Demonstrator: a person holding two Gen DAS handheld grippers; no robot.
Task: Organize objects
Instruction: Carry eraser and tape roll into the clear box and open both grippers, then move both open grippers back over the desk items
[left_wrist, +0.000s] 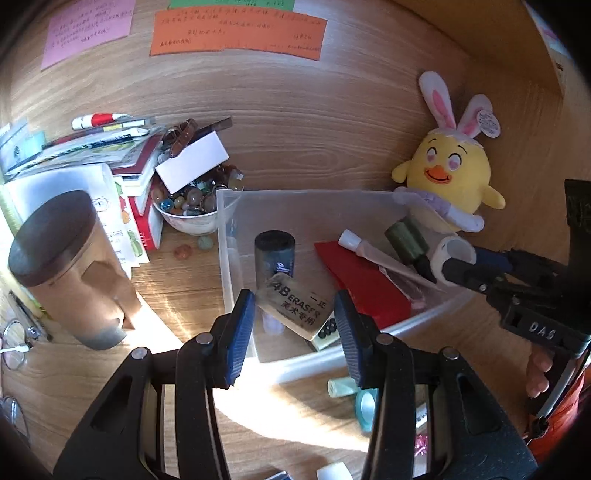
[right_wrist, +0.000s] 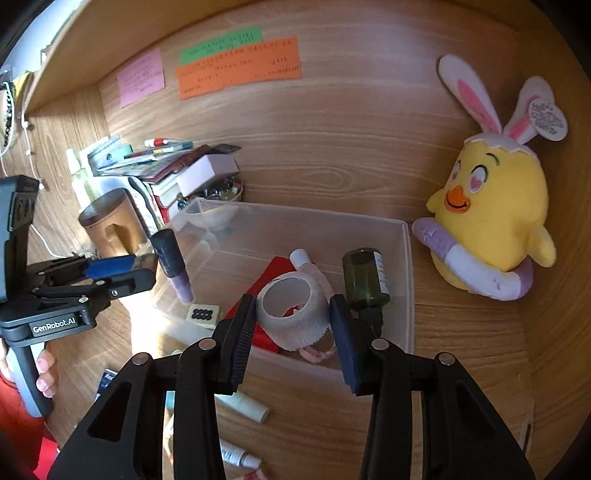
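Observation:
A clear plastic box (left_wrist: 228, 221) (right_wrist: 407, 266) stands on the wooden desk. My left gripper (left_wrist: 295, 300) (right_wrist: 149, 267) is shut on a grey 4B eraser (left_wrist: 295, 304), held tilted over the box's near left corner. My right gripper (right_wrist: 293, 301) (left_wrist: 456, 267) is shut on a white bandage roll (right_wrist: 291, 314) (left_wrist: 453, 254) above the box's near right part. Inside the box lie a black-capped bottle (left_wrist: 275, 254) (right_wrist: 170, 258), a red card (left_wrist: 364, 284), a pink tube (left_wrist: 369, 254), a dark green bottle (left_wrist: 406, 240) (right_wrist: 364, 277) and a dotted tile (right_wrist: 202, 314).
A yellow chick plush (right_wrist: 491, 221) sits right of the box against the wall. To the left are a bowl of stones (left_wrist: 188, 210), stacked books (left_wrist: 122, 155) and a brown jar (left_wrist: 66, 266). Small tubes (right_wrist: 245, 402) and a tape roll (left_wrist: 365, 406) lie before the box.

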